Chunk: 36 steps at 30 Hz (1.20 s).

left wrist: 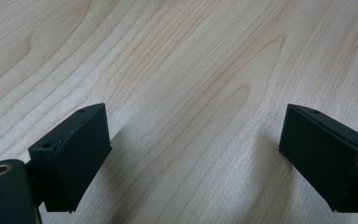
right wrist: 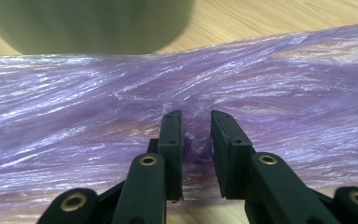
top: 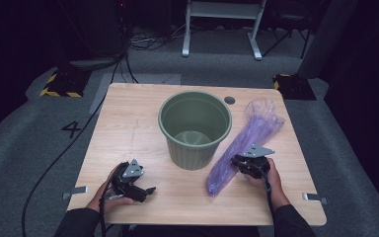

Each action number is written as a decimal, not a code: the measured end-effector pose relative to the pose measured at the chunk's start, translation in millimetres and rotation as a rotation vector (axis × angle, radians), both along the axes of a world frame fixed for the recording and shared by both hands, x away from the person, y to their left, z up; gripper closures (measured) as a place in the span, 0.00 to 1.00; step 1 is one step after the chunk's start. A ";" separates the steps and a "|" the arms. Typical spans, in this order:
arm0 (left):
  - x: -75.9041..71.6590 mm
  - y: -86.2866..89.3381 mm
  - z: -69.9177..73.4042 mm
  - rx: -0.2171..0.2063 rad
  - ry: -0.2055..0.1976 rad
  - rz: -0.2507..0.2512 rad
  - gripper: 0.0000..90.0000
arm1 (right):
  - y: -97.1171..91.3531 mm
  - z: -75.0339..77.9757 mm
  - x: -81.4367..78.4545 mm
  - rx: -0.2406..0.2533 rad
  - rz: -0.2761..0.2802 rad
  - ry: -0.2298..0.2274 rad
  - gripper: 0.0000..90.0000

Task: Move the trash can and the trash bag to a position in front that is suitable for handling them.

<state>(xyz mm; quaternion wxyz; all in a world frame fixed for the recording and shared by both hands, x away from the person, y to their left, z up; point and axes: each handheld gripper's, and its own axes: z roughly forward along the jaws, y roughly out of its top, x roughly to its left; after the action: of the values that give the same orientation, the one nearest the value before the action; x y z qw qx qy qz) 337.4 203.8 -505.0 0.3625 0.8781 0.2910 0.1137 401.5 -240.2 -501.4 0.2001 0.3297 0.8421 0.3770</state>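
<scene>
A: Purple plastic film, thin and wrinkled: that is the bin bag [top: 241,143] we see lying stretched out on the wooden table [top: 128,133]. It passes straight under the right gripper [top: 239,161], running away from it up the table on one side and a shorter way toward the person on the other.

B: Do those tongs have hold of it?

A: In the right gripper view [right wrist: 196,140] we see the two black jaws drawn close together with a small bunched fold of the purple film between them. Whether the pads truly press it, we cannot tell; a narrow gap shows.

B: What lies past the bag?

A: A green ribbed waste bin [top: 195,129] stands upright and open-topped, just beyond the bag from the right gripper. Its wall shows blurred at the top of that gripper's view [right wrist: 93,23].

B: And the other tongs?

A: The left gripper [top: 148,190] rests low on the table, well apart from the bag, with the bin between the two grippers and farther up. In the left gripper view [left wrist: 193,154] we see its jaws spread wide, with bare wood grain between them.
</scene>
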 end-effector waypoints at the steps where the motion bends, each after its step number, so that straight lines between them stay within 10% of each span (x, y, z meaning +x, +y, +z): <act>1: 0.0 0.0 0.0 0.000 0.000 0.000 0.09 | 0.0 0.0 0.0 0.000 0.000 0.000 0.83; 12: 0.0 0.0 0.0 0.000 0.000 0.000 0.09 | -12.8 17.9 -11.0 0.023 0.050 -0.066 0.25; 23: 0.0 0.0 0.0 0.000 0.000 0.000 0.09 | -34.3 4.8 22.0 0.047 0.001 0.032 0.17; 36: 0.1 -0.1 0.0 0.000 -0.001 0.000 0.09 | -11.8 -0.2 14.9 0.055 0.053 0.063 0.33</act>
<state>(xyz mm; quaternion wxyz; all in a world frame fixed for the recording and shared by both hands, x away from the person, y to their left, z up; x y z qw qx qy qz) 337.5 203.7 -505.0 0.3626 0.8780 0.2909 0.1140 416.4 -252.0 -501.6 0.1542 0.3245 0.8456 0.3948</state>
